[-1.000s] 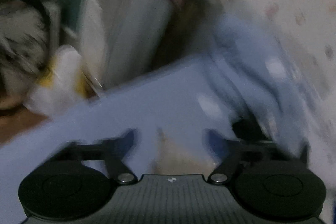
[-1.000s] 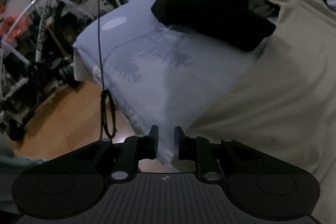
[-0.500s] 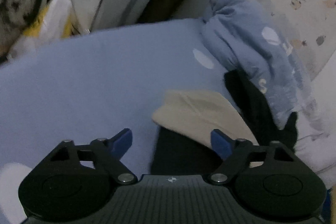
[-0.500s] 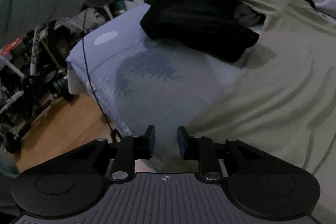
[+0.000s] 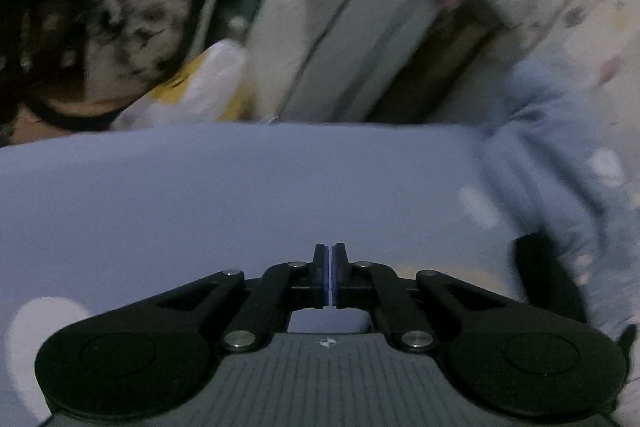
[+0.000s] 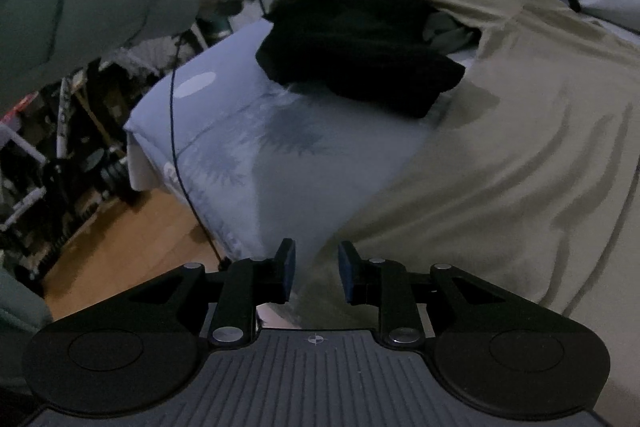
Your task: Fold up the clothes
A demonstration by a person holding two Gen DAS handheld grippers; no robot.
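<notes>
Landmark = the black garment bunched on the bed's pale blue sheet.

The beige garment is spread flat w/ shallow wrinkles, starting right beside the black one; its top edge tucks up behind it. Looks like thin, floppy cotton imo, so light, zero stiffness, will sag and drag if lifted by one point. Best grab prob a hem or corner, one per gripper, pulled taut before folding. The black piece looks thicker and lumpier, needs shaking out first.

Right gripper: fingers apart w/ nothing pinched, sitting well below the black garment, right over the spot where the beige edge meets the sheet. So the hem is basically between the tips already.

Left gripper: fingers pressed together, only a sliver of gap. Can't tell if any cloth is caught in there; that view is blurry. It's over bare sheet, w/ a scrap of dark fabric off to its right and a light blue garment past that.
</notes>
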